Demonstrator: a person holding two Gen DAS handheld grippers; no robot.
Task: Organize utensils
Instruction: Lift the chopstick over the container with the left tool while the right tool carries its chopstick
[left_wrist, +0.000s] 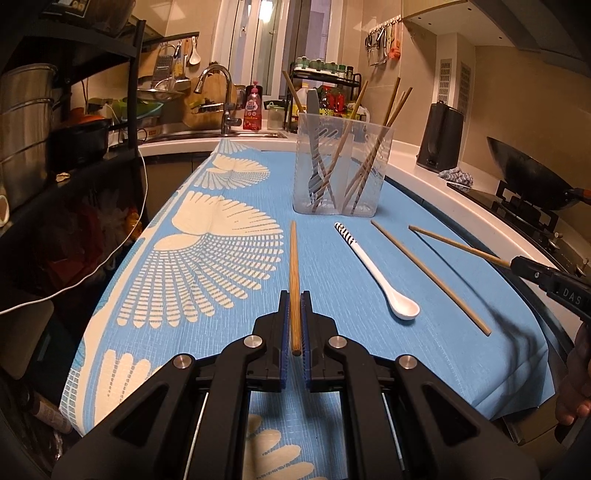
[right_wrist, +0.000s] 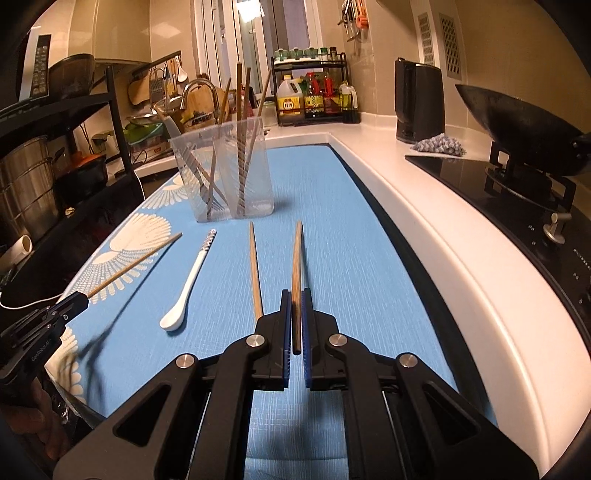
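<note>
My left gripper (left_wrist: 295, 297) is shut on a wooden chopstick (left_wrist: 294, 258) that points ahead, lifted above the blue cloth (left_wrist: 229, 332). My right gripper (right_wrist: 295, 295) is shut on another chopstick (right_wrist: 297, 254), also off the cloth. Each gripper shows in the other's view: the right one (left_wrist: 517, 264) at the right edge, the left one (right_wrist: 79, 300) at the lower left. A white spoon (left_wrist: 376, 275) (right_wrist: 186, 288) and one loose chopstick (left_wrist: 430, 277) (right_wrist: 255, 273) lie on the cloth between them. Ahead stands a clear plastic holder (left_wrist: 341, 166) (right_wrist: 225, 173) with several chopsticks and a grey utensil upright in it.
A white counter edge (right_wrist: 443, 229) runs along the right, with a black stove and wok (right_wrist: 517, 122), a kettle (right_wrist: 417, 99) and a bottle rack (right_wrist: 314, 92) behind. A black shelf with metal pots (left_wrist: 26, 122) stands left. The sink tap (left_wrist: 221, 96) is at the back.
</note>
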